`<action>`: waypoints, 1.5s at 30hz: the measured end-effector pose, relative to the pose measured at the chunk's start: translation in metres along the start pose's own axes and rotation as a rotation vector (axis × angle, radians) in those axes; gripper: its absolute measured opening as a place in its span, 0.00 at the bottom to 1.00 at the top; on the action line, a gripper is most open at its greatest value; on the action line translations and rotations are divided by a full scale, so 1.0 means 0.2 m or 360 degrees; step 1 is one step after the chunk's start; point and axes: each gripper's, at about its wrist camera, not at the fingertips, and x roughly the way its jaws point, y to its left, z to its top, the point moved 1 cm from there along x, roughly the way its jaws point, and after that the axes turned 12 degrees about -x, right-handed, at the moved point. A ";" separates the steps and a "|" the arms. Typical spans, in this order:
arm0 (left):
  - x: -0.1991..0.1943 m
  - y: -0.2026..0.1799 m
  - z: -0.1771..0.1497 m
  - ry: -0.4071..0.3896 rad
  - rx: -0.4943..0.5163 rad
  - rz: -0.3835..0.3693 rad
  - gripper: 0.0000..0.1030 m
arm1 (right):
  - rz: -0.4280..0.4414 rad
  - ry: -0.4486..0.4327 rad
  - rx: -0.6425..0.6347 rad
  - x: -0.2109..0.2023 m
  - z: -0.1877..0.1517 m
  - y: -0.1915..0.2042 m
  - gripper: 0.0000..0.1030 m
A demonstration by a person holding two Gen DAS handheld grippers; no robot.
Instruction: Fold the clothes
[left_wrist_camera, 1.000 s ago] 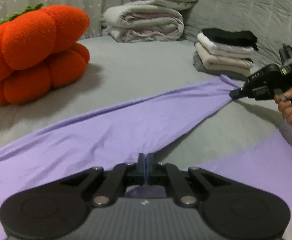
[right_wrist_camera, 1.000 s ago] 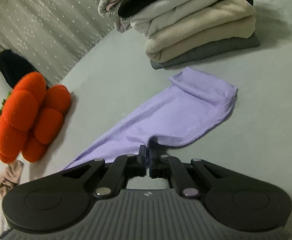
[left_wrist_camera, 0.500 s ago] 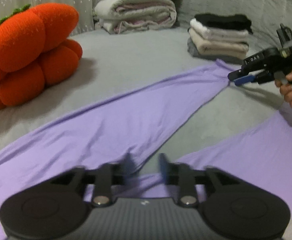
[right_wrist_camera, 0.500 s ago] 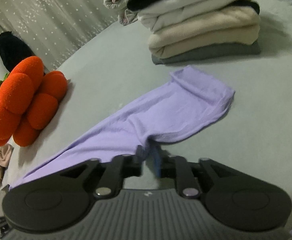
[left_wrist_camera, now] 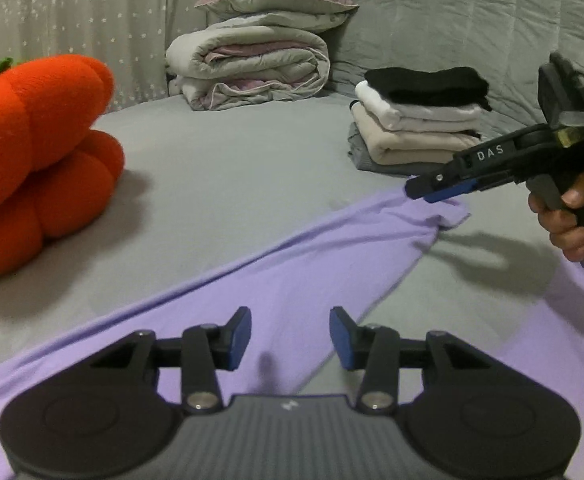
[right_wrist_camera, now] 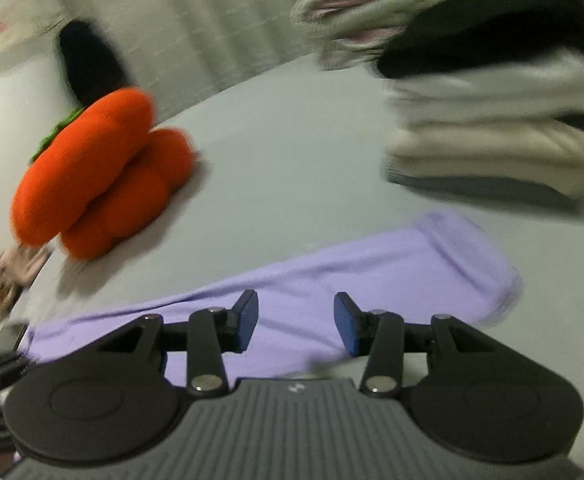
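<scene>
Lilac trousers [left_wrist_camera: 292,280] lie spread on the grey bed; one leg runs from the lower left to its cuff at the right [left_wrist_camera: 431,216]. A second lilac part [left_wrist_camera: 531,344] lies at the lower right. My left gripper [left_wrist_camera: 290,338] is open and empty just above the leg. My right gripper [right_wrist_camera: 295,322] is open and empty above the cuff end of the same leg [right_wrist_camera: 371,272]; it also shows in the left wrist view [left_wrist_camera: 423,194], held by a hand. The right wrist view is blurred.
A stack of folded clothes [left_wrist_camera: 415,120] stands beyond the cuff, also in the right wrist view [right_wrist_camera: 491,120]. An orange pumpkin cushion [left_wrist_camera: 32,152] sits at the left. A folded duvet and pillow [left_wrist_camera: 260,52] lie at the back. A crumpled beige cloth [right_wrist_camera: 8,276] lies at the bed's edge.
Both grippers were shut on the lilac leg and have opened and let it go. The leg now lies slack on the bed. Both grippers have lifted slightly.
</scene>
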 end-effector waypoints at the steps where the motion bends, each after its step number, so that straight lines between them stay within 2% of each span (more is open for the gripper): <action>1: 0.04 0.00 0.01 -0.0002 -0.0007 0.0004 0.42 | 0.0024 0.0011 -0.0057 0.04 0.02 0.02 0.45; 7: 0.24 0.03 0.04 -0.0009 -0.0041 0.0061 0.42 | 0.0111 0.0052 -0.0297 0.28 0.12 0.10 0.43; 15: 0.32 0.08 0.01 -0.0018 -0.0090 0.0054 0.43 | 0.0146 0.0131 -0.0497 0.54 0.14 0.19 0.38; 20: 0.33 0.11 0.00 -0.0034 -0.0139 0.0015 0.42 | 0.0090 0.0195 -0.0687 0.61 0.08 0.24 0.30; 21: 0.32 0.11 -0.01 -0.0034 -0.0147 0.0010 0.43 | 0.0083 0.0198 -0.0706 0.61 0.08 0.24 0.26; 22: 0.33 0.11 0.00 -0.0035 -0.0153 0.0007 0.42 | 0.0084 0.0204 -0.0722 0.61 0.08 0.24 0.16; 24: 0.33 0.11 0.00 -0.0035 -0.0155 0.0006 0.42 | 0.0102 0.0214 -0.0758 0.61 0.08 0.26 0.04; 27: 0.33 0.11 0.00 -0.0036 -0.0162 0.0002 0.42 | 0.0079 0.0201 -0.0830 0.61 0.07 0.29 0.03; 38: 0.33 0.12 0.00 -0.0030 -0.0176 -0.0009 0.42 | -0.0048 0.0031 -0.0695 0.63 0.05 0.25 0.01; 45: 0.28 0.16 0.05 0.0052 -0.0240 -0.0060 0.43 | -0.0079 0.0002 -0.0721 0.60 0.06 0.27 0.01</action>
